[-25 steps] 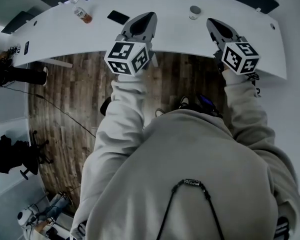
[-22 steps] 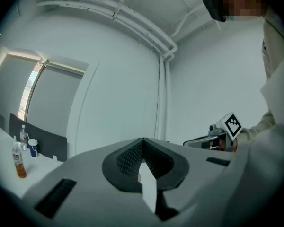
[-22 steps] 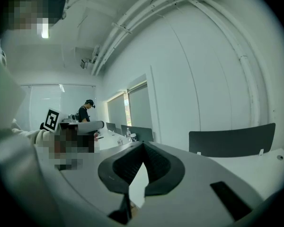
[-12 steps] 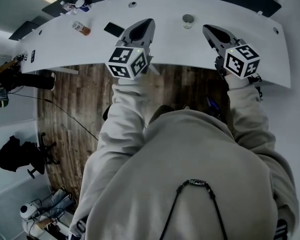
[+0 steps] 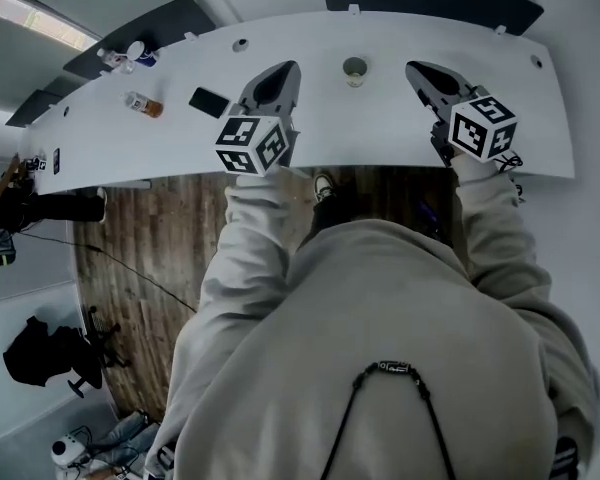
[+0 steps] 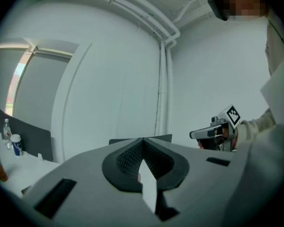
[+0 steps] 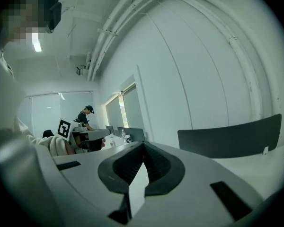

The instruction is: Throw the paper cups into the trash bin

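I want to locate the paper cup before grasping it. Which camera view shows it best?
The head view: the paper cup stands upright on the white table. Neither gripper view shows it; both show mostly wall.

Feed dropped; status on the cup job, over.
Left gripper and right gripper shut, empty. Paper cup on table ahead, untouched. Nothing in the way.

light: dim, cool, ceiling lamp (image 7: 36, 44) | edges: fisheye bend, dark vignette | focus: sharp
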`<state>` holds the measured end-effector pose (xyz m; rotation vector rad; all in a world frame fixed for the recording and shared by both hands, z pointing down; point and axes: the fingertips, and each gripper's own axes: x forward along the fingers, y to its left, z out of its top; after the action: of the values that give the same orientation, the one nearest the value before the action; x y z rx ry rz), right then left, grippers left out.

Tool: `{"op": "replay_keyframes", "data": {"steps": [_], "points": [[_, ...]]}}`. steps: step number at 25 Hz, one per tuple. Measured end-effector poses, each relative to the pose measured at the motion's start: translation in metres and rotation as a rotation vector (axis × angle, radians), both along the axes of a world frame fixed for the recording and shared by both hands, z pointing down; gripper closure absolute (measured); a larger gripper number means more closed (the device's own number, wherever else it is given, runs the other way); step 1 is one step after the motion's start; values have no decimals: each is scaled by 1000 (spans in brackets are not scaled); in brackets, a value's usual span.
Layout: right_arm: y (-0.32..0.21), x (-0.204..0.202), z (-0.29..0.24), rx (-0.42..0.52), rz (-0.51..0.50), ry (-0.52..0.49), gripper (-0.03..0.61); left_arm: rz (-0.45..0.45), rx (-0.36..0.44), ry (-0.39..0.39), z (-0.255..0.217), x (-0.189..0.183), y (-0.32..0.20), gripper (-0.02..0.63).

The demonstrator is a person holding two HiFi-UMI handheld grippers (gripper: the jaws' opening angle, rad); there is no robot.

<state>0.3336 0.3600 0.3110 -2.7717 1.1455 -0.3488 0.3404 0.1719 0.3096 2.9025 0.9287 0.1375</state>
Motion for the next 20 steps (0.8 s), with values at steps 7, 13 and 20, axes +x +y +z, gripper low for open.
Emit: {"op": "replay_keyframes", "data": {"steps": [7, 13, 20], "points": [[-17, 77, -5, -33, 22, -4, 560, 40, 15, 61, -28, 97, -8, 611], [-38, 136, 8, -49, 74, -59, 560, 127, 44, 20, -13, 163, -16, 611], [-37, 192, 18, -72, 124, -109, 560, 219, 25, -33, 5, 225, -5, 611]]}}
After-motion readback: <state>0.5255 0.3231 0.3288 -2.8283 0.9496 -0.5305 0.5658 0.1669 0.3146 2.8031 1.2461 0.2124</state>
